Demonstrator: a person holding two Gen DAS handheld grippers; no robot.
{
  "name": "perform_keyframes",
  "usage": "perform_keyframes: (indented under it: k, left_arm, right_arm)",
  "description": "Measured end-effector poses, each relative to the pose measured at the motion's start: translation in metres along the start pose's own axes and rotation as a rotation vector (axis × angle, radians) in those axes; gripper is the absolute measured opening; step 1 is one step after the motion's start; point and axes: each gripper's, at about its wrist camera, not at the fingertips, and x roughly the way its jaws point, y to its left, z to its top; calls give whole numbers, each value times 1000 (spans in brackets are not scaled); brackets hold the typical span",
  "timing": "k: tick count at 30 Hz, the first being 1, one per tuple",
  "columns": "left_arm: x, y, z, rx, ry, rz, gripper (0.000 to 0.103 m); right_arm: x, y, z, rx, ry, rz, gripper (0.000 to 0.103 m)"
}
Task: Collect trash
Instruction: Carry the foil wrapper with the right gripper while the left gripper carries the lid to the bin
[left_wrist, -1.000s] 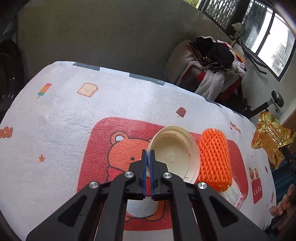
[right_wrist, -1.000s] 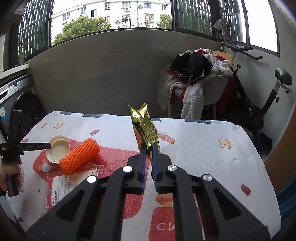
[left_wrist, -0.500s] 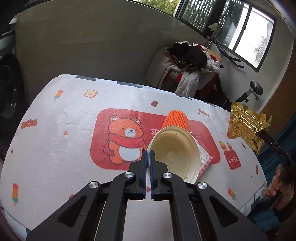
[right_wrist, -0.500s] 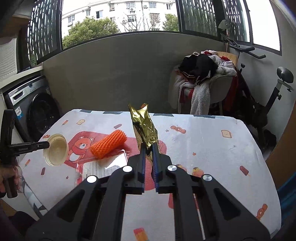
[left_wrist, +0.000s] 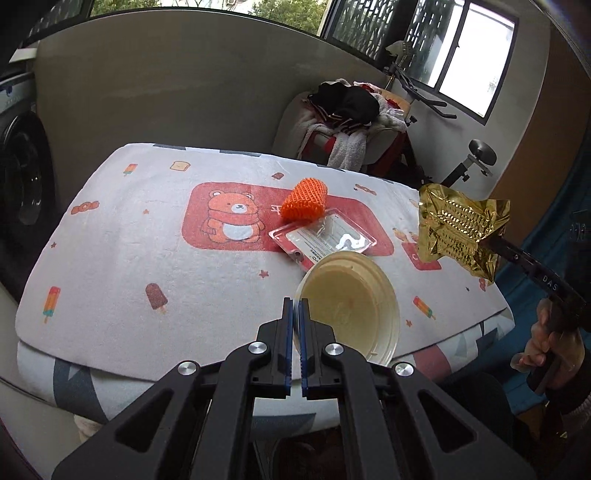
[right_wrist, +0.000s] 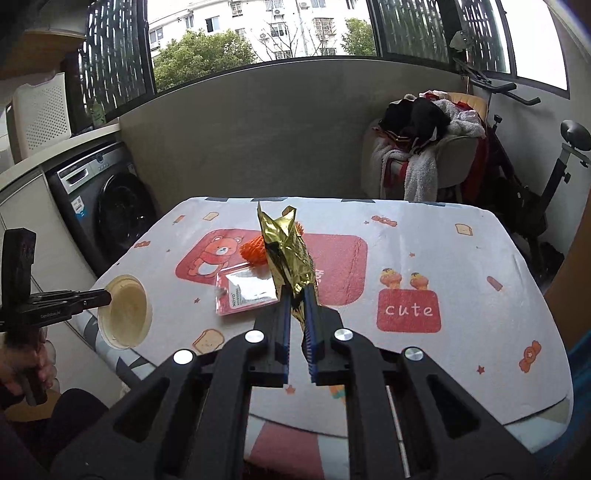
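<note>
Lid (left_wrist: 351, 306) lifted clear; washer (right_wrist: 107, 206) right-view only.

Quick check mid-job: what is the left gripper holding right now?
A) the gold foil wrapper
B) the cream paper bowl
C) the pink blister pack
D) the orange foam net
B: the left gripper is shut on the rim of the cream paper bowl, held off the table edge; the gold foil wrapper is in the right gripper.
</note>
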Motion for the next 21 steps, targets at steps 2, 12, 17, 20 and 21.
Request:
perform_keyframes:
  k: [2, 12, 17, 20, 21]
  left_arm:
    - [-11, -4, -12, 8, -3, 1, 4]
    - [-55, -17, -60, 12, -13, -5, 4]
    - [-70, -17, -76, 14, -13, -7, 4]
    - [-75, -18, -83, 20, -15, -12, 4]
    - [-76, -18, -85, 20, -15, -15, 4]
  right_arm:
    - [-11, 6, -8, -4, 3, 13, 11]
    - [-60, 26, -46, 13, 72, 107, 11]
    - [-75, 37, -66, 14, 148, 155, 11]
    - [-82, 45, -73, -4, 190, 180, 11]
    - [-83, 47, -75, -10, 203, 188, 11]
